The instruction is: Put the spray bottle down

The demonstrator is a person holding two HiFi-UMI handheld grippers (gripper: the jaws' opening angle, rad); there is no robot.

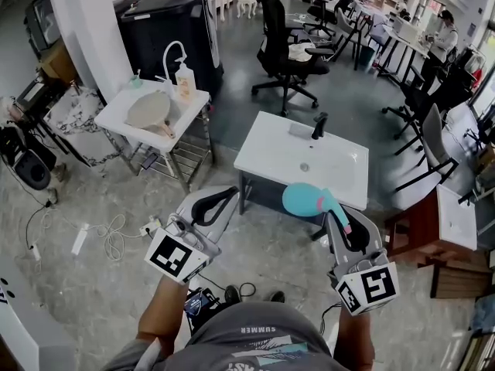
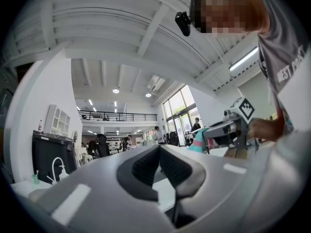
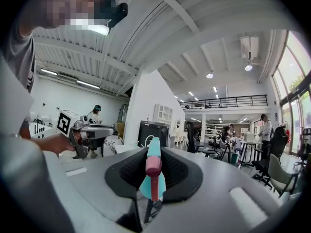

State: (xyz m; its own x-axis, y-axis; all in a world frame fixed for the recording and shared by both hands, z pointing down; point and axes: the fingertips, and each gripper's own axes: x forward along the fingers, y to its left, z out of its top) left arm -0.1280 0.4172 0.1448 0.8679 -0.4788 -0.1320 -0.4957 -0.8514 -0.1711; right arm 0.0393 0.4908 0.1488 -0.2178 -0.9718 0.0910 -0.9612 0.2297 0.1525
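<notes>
The right tongs (image 1: 340, 226) are clenched on the teal spray bottle (image 1: 305, 199) near its pink trigger and hold it in the air. The left tongs (image 1: 210, 207) are closed on nothing. Just beyond stands a white washbasin (image 1: 267, 157). The bottle rests on no surface, so the putting down seems wholly undone.
</notes>
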